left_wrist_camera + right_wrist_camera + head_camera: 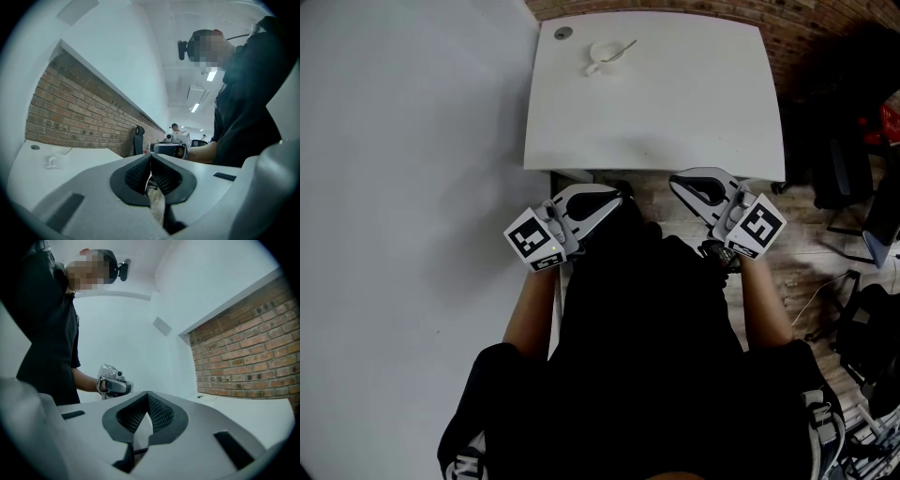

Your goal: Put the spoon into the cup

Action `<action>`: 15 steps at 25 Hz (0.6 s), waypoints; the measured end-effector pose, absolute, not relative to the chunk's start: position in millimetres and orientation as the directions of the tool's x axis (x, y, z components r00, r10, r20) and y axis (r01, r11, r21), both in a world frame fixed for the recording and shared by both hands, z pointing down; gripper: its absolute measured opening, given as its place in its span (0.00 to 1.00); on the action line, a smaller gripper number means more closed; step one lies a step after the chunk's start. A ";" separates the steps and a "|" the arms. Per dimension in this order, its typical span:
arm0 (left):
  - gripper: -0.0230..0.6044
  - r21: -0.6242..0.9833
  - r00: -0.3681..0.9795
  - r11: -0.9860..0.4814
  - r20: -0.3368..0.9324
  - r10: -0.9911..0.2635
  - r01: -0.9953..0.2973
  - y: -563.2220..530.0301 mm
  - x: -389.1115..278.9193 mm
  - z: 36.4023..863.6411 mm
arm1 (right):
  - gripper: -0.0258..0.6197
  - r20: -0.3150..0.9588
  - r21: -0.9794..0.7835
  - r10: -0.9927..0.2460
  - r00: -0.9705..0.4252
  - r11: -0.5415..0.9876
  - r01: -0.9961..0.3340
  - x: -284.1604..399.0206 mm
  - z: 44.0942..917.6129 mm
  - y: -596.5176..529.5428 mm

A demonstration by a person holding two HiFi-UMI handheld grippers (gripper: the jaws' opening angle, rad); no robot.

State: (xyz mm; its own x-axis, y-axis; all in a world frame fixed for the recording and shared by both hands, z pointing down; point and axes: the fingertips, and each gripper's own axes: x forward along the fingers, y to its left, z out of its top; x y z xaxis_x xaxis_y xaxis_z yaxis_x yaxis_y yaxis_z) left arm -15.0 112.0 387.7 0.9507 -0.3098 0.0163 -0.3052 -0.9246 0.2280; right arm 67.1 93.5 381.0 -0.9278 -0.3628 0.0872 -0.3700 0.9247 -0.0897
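A small white cup (602,56) stands at the far left of the white table (675,112). A spoon (623,49) rests in it, handle slanting out over the rim to the right. In the left gripper view the cup (55,161) is small and far off, with the spoon handle (66,151) above it. Both grippers hang close to the person's body, short of the table's near edge, tips turned toward each other. My left gripper (617,195) (150,159) is shut and empty. My right gripper (678,184) (148,400) is shut and empty too.
A round dark hole (562,33) sits in the table's far left corner. A white wall (403,141) runs along the left and a brick wall (806,28) behind the table. Chairs, bags and cables (862,281) crowd the wooden floor at the right.
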 end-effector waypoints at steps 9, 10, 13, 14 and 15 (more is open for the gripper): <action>0.06 0.226 0.938 -0.912 0.030 -0.344 -0.342 102.2 -23.9 385.7 | 0.05 0.101 -0.091 -0.376 -0.921 0.918 -0.385 76.3 379.0 88.8; 0.06 0.231 0.941 -0.914 0.031 -0.336 -0.334 103.3 -21.2 388.3 | 0.05 0.099 -0.095 -0.380 -0.920 0.917 -0.389 76.6 379.9 87.3; 0.06 0.246 0.948 -0.916 0.043 -0.316 -0.316 105.3 -15.3 396.8 | 0.05 0.103 -0.103 -0.384 -0.917 0.913 -0.394 78.0 383.4 85.2; 0.06 0.248 0.949 -0.917 0.047 -0.312 -0.313 104.9 -13.9 397.9 | 0.05 0.106 -0.105 -0.385 -0.917 0.912 -0.396 79.3 384.4 85.1; 0.06 0.248 0.950 -0.917 0.048 -0.310 -0.312 104.0 -12.9 398.0 | 0.05 0.108 -0.107 -0.387 -0.916 0.911 -0.398 81.2 385.4 85.3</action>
